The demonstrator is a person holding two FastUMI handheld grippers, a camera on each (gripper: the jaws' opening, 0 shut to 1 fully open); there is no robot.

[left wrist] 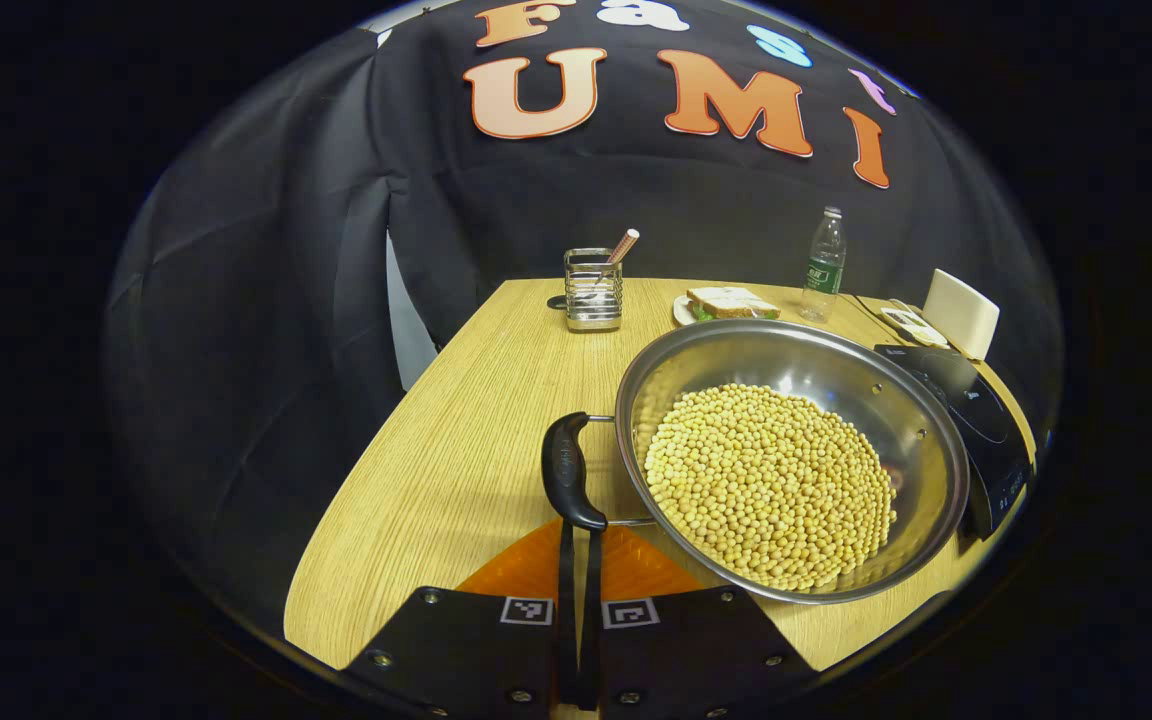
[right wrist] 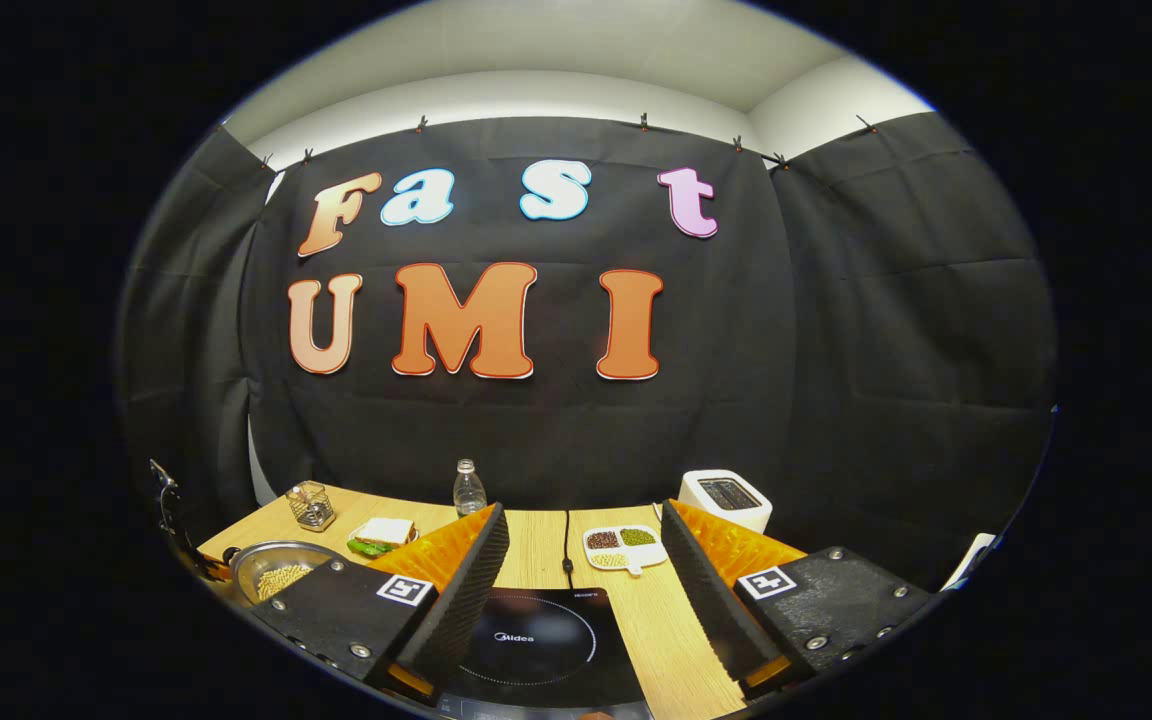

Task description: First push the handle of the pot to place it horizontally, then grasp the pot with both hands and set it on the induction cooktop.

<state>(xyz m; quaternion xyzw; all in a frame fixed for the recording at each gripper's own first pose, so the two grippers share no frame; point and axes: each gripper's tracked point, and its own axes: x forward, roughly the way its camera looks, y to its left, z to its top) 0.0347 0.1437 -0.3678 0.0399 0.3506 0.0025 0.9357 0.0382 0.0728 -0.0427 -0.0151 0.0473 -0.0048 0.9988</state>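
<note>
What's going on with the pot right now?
Left gripper shut, tips at the handle. Right gripper open above cooktop. Pot of beans on table, beside cooktop.

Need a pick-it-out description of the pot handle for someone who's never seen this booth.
Start at the wooden table, then the steel pot of yellow beans beside the black cooktop. On the pot's left rim, in the left gripper view, a short black curved handle hangs on wire arms. It is the only black grip there, right ahead of the left gripper, whose fingers are shut.
</note>
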